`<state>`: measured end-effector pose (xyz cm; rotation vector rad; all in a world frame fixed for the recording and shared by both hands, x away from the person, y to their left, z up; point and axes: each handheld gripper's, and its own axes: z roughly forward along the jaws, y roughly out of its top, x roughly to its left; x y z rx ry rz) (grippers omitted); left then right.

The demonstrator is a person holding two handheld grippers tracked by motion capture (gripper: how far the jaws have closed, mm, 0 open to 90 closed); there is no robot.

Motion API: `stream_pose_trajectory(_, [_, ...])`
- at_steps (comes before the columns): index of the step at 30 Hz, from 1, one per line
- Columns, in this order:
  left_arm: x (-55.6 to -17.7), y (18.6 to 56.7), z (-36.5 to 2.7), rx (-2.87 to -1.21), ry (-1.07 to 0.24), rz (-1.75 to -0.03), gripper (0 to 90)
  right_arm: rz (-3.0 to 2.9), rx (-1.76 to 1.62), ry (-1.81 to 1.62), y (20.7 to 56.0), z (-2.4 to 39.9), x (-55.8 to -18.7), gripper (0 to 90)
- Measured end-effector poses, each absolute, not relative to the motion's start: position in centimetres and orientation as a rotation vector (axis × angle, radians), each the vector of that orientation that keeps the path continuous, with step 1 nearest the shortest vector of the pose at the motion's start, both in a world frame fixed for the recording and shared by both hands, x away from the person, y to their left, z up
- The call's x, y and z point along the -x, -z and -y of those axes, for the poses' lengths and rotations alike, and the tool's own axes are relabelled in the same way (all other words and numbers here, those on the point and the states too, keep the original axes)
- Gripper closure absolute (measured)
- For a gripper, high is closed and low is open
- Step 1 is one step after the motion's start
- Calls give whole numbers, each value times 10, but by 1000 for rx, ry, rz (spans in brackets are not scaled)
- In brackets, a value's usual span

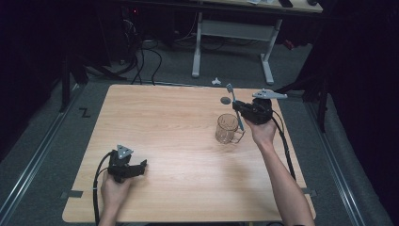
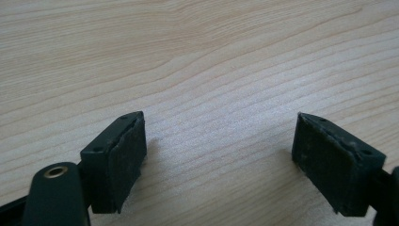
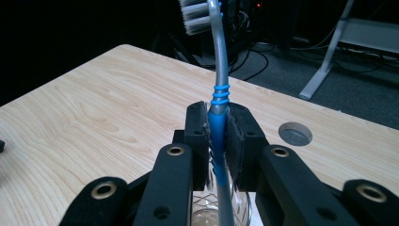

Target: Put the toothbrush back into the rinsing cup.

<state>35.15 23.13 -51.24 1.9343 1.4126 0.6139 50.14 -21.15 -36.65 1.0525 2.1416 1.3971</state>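
Right of centre in the high view, the right gripper (image 1: 241, 109) is clamped on a toothbrush (image 1: 236, 110) directly over the glass (image 1: 227, 128), its lower end dipping past the rim. Its long axis runs steeply, bristles toward the upper part of the frame, handle tip down in the glass. From the right gripper view the brush (image 3: 217, 127) stands pinched between both pads, the glass (image 3: 207, 214) just beneath. At lower left, well apart, the left gripper (image 1: 136, 168) rests with jaws wide and empty on the table (image 1: 164, 136). The right hand seems placed to lower or lift the brush.
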Motion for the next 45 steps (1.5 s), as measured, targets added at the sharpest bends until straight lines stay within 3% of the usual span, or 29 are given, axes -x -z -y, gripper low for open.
stream_pose_trajectory(45, [-352,512,-231,-1935,-614,-1413,188,-2192,-1053,-1301,367,218,-490,795])
